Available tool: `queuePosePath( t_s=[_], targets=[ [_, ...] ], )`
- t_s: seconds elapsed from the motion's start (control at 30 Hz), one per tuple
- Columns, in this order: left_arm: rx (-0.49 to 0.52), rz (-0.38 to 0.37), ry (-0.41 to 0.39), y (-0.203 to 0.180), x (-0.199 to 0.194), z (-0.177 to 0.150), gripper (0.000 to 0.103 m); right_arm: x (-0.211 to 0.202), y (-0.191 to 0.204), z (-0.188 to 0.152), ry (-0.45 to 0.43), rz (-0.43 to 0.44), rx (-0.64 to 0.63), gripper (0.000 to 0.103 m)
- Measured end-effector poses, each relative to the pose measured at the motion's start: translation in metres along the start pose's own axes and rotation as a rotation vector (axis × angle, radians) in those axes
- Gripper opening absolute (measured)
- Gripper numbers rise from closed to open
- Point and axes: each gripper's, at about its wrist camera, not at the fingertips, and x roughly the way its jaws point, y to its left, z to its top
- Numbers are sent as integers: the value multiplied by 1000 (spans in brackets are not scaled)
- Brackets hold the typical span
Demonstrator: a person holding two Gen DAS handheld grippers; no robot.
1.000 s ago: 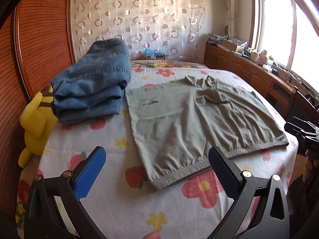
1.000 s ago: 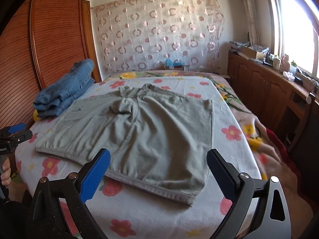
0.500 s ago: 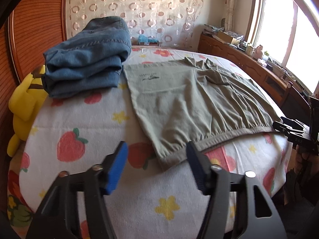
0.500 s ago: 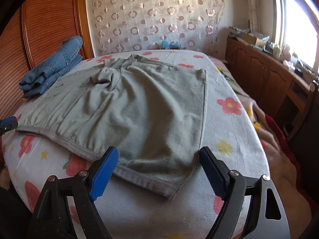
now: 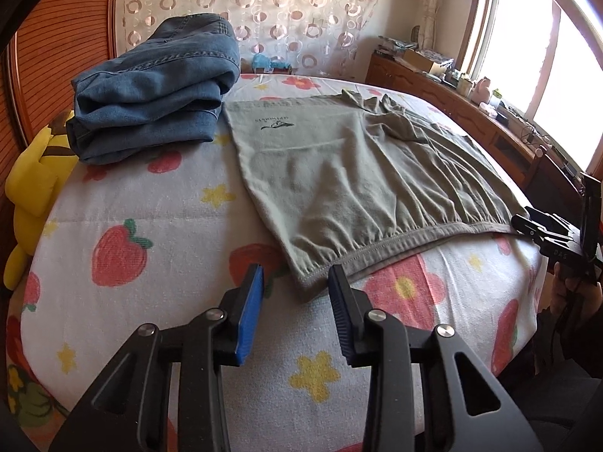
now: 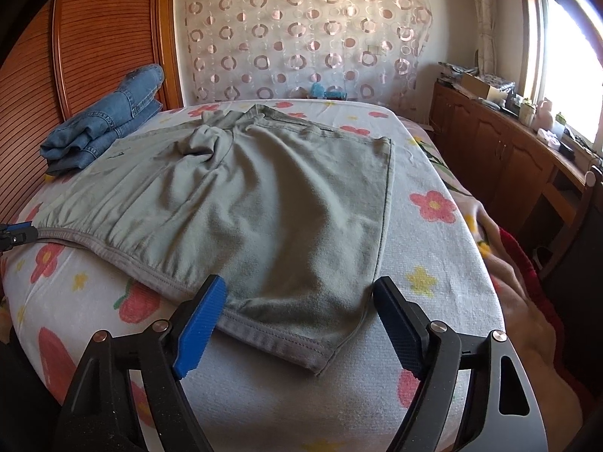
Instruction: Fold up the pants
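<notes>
Lying beside the grey-green pants, folded jeans crowd the bed.

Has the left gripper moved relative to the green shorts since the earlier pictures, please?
Yes. The left gripper has come down toward the near waistband corner of the green shorts; its fingers have just been closing around it.

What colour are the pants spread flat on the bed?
Plain grey-green pants with a small dark logo near one corner, seen best in the left wrist view.

Bed with flower-print cover under the tool, ribbed wooden wardrobe ahead-left, circle-patterned curtain straight ahead, wooden cabinets and sunlit window right.
</notes>
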Motion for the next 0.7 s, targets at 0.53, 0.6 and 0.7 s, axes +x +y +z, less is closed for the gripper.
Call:
queuePosePath(
  t_s=[0.53, 0.6, 0.7],
  targets=[
    [80, -105, -114, -32, -28, 49, 6, 26, -6, 20, 6, 11, -2, 67],
    [104, -120, -131, -40, -31, 60, 6, 25, -8, 22, 7, 2, -4, 66],
    [145, -141, -148, -54, -31, 73, 6, 24, -8, 26, 4, 6, 2, 65]
  ],
)
